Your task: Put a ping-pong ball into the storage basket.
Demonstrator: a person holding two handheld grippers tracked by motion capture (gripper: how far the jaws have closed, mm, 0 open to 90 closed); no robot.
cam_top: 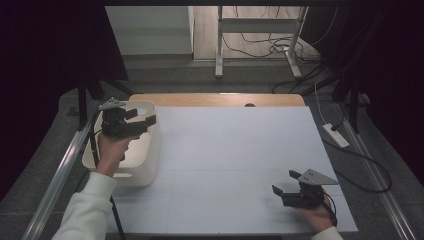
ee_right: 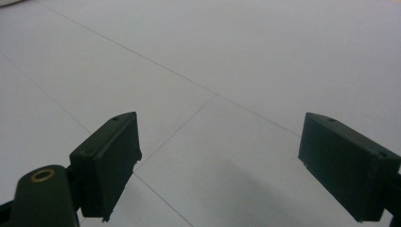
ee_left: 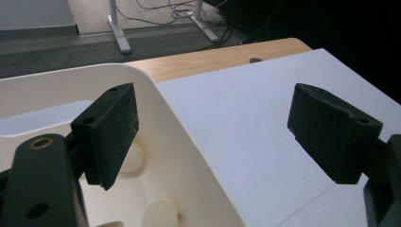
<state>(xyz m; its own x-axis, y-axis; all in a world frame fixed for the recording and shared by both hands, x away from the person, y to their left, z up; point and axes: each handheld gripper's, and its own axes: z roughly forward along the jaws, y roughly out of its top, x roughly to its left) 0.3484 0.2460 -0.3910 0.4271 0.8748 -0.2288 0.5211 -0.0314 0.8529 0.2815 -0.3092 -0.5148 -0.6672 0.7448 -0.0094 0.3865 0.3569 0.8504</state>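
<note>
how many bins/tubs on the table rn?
1. A white tub sits at the table's left edge, under the left gripper, whose open fingers straddle its rim. The right gripper is open over the bare white tabletop near right.

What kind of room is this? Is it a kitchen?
Probably not a kitchen; it looks like a lab or workshop for recording. A person holds a left gripper and a right gripper over a white table, with loose cables on the floor and dark curtains around.
</note>
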